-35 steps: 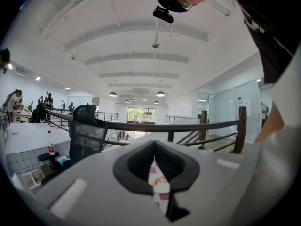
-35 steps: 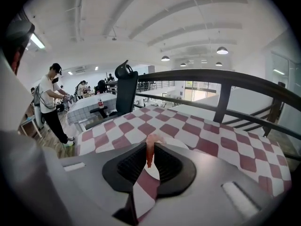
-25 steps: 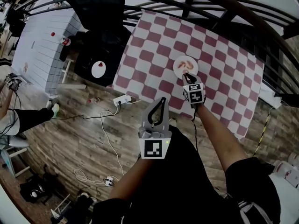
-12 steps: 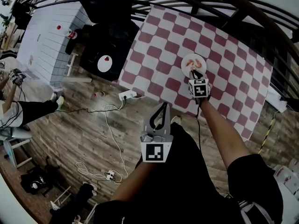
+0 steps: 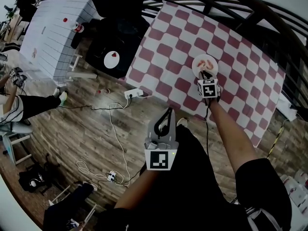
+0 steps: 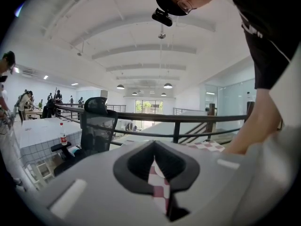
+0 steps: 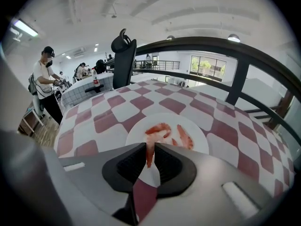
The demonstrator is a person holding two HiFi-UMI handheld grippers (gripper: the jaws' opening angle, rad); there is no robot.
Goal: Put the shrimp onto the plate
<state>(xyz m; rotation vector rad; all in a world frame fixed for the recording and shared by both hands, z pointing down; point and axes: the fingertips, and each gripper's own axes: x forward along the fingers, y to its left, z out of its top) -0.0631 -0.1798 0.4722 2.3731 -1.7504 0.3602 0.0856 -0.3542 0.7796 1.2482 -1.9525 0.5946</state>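
My right tool [image 7: 150, 146] is closed on a shrimp [image 7: 149, 158]. The thin red strip is pinched upright between the tips, and its upper end pokes out toward the plate [image 7: 136, 134]. From the head view, this tool [image 5: 206, 75] sits at the near rim of the plate [image 5: 196, 65]. Over the last second it has hardly shifted against that rim. Most of what moved in the picture seems to be my own head. I take that to mean the carry is nearly over and the drop-off has not started, because the shrimp is still gripped, not lying down.

Two other shrimps [image 7: 184, 136] already lie on the plate, toward its middle and far side. The near part is bare, so there is room just ahead of my tips. I would ease slightly forward and down before opening, so that this one lands inside the rim rather than on the checked worktop [image 5: 183, 42].

My left tool [image 5: 168, 112] hangs back by my body, off the worktop's near edge. It has stayed there, with its tips together and nothing between them [image 6: 154, 149].
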